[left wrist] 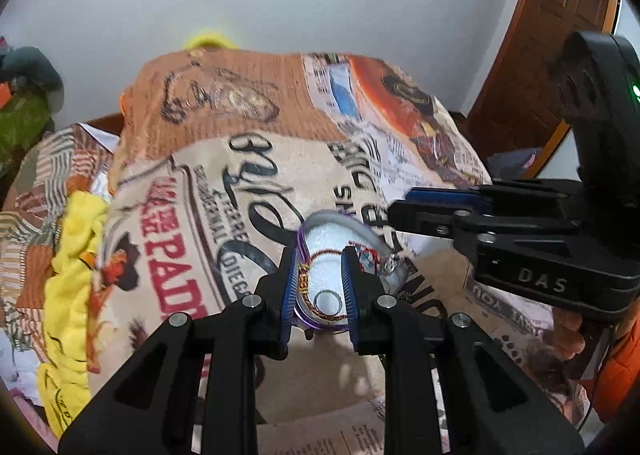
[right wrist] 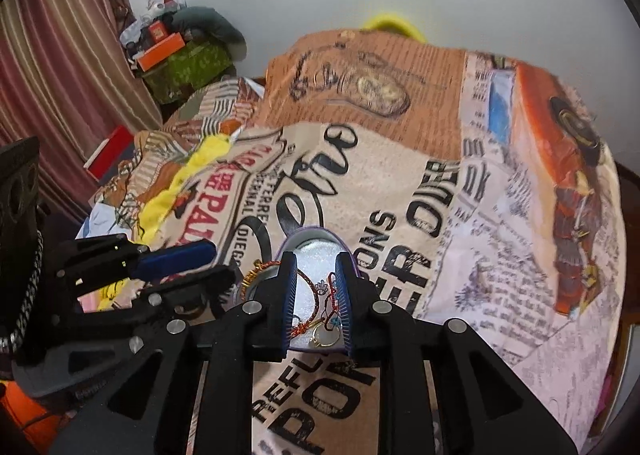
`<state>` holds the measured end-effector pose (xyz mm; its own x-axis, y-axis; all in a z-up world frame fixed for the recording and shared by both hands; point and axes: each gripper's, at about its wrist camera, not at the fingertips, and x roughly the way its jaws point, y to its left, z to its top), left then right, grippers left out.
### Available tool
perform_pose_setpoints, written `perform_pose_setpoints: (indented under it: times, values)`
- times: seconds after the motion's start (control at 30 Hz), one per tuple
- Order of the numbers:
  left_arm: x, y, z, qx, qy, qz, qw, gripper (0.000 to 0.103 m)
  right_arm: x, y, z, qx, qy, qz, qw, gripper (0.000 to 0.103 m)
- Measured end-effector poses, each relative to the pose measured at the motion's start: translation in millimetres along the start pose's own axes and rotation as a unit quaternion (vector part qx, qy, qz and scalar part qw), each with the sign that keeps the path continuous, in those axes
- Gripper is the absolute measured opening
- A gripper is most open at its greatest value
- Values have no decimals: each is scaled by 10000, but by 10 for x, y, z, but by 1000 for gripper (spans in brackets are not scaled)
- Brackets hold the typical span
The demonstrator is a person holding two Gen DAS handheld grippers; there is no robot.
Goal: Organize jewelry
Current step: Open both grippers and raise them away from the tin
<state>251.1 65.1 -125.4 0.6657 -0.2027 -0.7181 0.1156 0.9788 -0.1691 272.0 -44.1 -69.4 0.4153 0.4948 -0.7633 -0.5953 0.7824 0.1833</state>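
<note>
Jewelry box [left wrist: 320, 243], purple rim, w/ red cord bracelet [right wrist: 308, 295] & ring [right wrist: 326, 335], sitting on printed blanket [left wrist: 192, 183]. Left tongs [left wrist: 319, 287] & right tongs [right wrist: 316, 303] both hovering part-open over box, holding nothing.

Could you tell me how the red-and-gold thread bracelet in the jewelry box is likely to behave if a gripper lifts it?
The thread bracelet lies in loose curves across the box's white padding, so it is probably floppy and would drape or dangle. It looks thin and light, so the right gripper fingers might miss or snag it. The ring beside it may get dragged along.
</note>
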Motion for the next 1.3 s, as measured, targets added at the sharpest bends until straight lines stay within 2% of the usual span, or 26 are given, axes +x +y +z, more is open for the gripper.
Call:
perform_pose_setpoints:
  times: [0.23,0.4,0.53,0.67,0.7,0.77,0.83,0.9,1.03,1.1,1.2,1.3]
  values:
    - [-578,-123,74,-1,-702,201,9973,29,-658,172,-30,-76,-773,-171,9968,18]
    - [-1133,-297,71,97,-1375,354,9898,34,-1244,343,-113,-177,-1562,-345,9870,18]
    - [-1601,-487,-9,254,-2037,570,9770,42,-1679,456,-230,-147,-2162,-410,9754,18]
    - [-2027,-696,-138,389,-2675,755,9598,61,-2024,595,-367,-195,-2678,-547,9617,18]
    - [-2102,-735,-172,414,-2785,788,9563,68,-2114,637,-415,-206,-2818,-572,9575,18]
    - [-2246,-810,-246,440,-3010,846,9489,75,-2244,702,-491,-217,-3031,-640,9506,19]
    - [-2371,-867,-322,437,-3206,876,9421,84,-2317,744,-551,-204,-3195,-702,9448,29]
    - [-2476,-902,-394,386,-3373,911,9362,89,-2401,784,-630,-178,-3406,-750,9370,51]
    - [-2589,-952,-502,361,-3570,1031,9277,96,-2447,877,-715,-188,-3654,-1010,9252,67]
    - [-2634,-971,-547,340,-3619,1078,9253,98,-2441,936,-743,-212,-3740,-1186,9196,84]
    - [-2649,-980,-583,316,-3640,1159,9236,99,-2417,1035,-766,-295,-3814,-1457,9124,88]
    - [-2671,-999,-623,312,-3626,1226,9233,99,-2402,1055,-764,-271,-3785,-1448,9138,88]
